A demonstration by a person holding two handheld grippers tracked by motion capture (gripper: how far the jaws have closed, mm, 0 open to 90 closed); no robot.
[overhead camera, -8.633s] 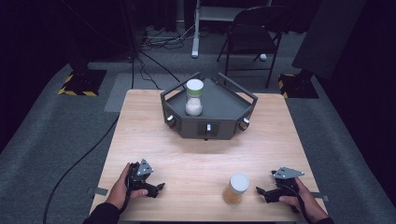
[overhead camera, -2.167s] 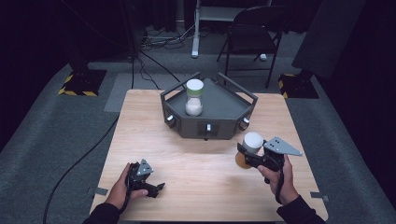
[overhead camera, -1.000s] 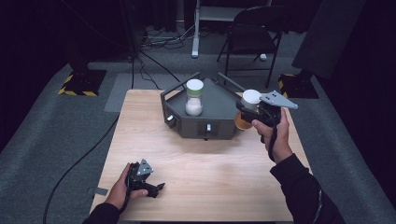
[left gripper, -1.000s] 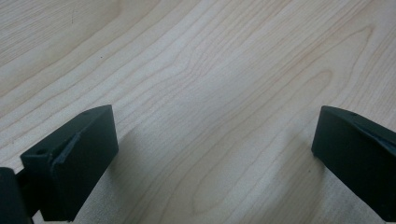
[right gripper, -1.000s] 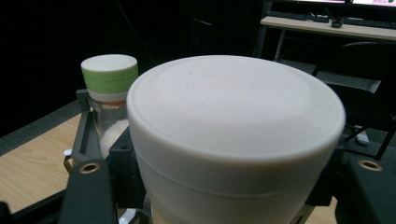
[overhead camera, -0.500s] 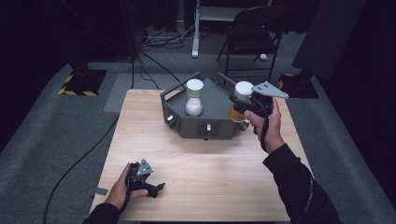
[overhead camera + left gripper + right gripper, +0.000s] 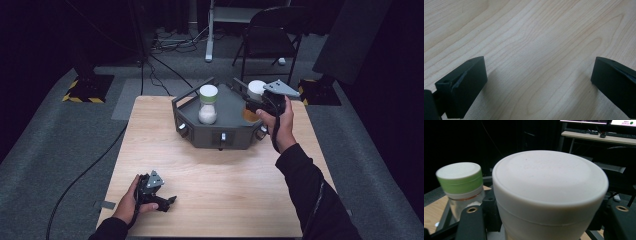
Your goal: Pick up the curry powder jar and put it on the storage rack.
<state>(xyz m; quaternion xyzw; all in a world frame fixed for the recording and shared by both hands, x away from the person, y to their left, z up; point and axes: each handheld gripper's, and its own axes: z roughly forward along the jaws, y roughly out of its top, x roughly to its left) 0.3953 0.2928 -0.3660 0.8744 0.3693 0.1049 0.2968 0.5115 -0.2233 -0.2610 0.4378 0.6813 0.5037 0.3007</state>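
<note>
My right gripper (image 7: 254, 102) is shut on a white-capped jar (image 7: 257, 89) with orange-brown contents and holds it upright over the right part of a dark angular tray (image 7: 220, 136). In the right gripper view that jar's cap (image 7: 549, 187) looms between my two jaws. A green-capped jar (image 7: 208, 104) of white grains stands in the middle of the tray, just left of the held jar (image 7: 461, 185). My left gripper (image 7: 167, 201) rests on the table near its front left, held by a hand. Its jaws (image 7: 539, 85) stand wide apart over bare wood.
The wooden table (image 7: 225, 195) has free surface between the tray and its front edge. Beyond it are a folding chair (image 7: 272, 30), floor cables (image 7: 165, 65) and yellow-black striped stand bases (image 7: 82, 92). A cable (image 7: 85, 175) runs along the floor on the left.
The right gripper picked the white-capped jar up from the table's front right and carried it back; over the last second it shifted slightly left over the tray. The left gripper stayed put.
</note>
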